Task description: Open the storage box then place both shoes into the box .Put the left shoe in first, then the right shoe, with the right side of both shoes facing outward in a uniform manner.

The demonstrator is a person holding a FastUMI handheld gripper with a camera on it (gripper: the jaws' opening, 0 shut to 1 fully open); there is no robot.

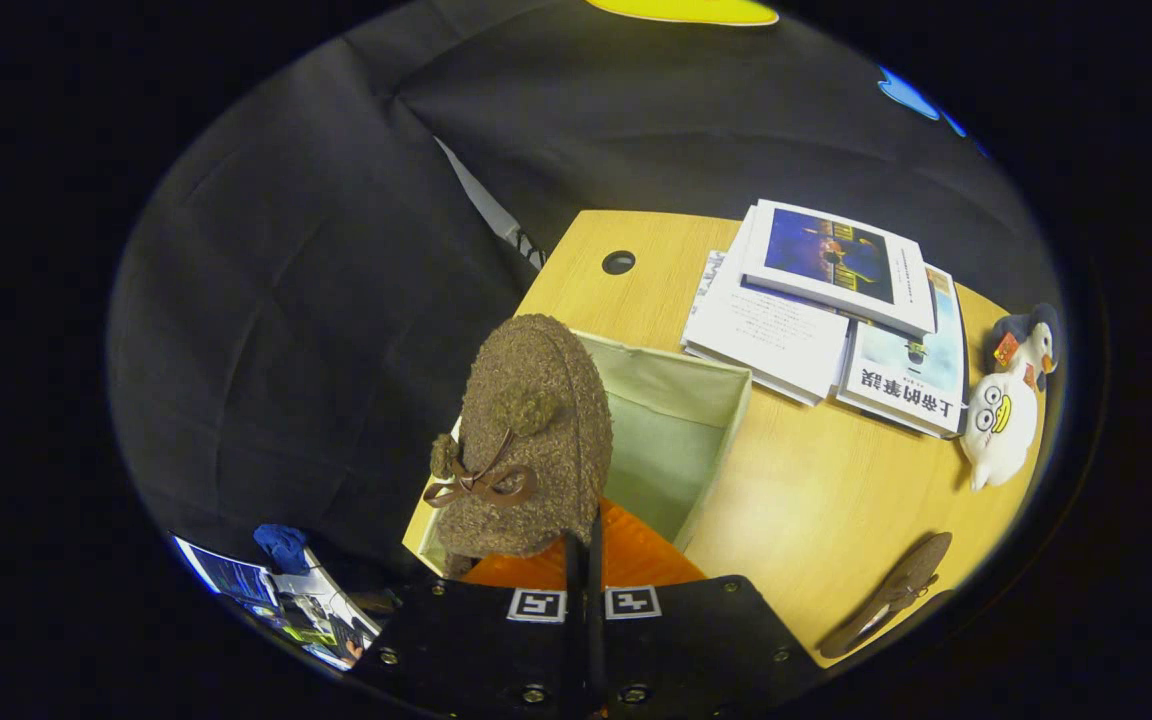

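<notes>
Gripper (584, 545), fingers closed on a fuzzy brown shoe (526, 440), holds it over the open storage box (681, 420) at frame centre; lowering comes next. Second shoe (891, 592) waits lower right.

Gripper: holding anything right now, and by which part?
Yes: the gripper is shut on the brown shoe, pinching its rear edge above the open box.

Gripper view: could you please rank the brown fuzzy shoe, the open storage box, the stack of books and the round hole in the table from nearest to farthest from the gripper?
1. Brown fuzzy shoe, pinched between the fingers of the gripper.
2. Storage box, open, just beyond the shoe.
3. Stack of books and round hole at the table's far end: too close to call.
</notes>
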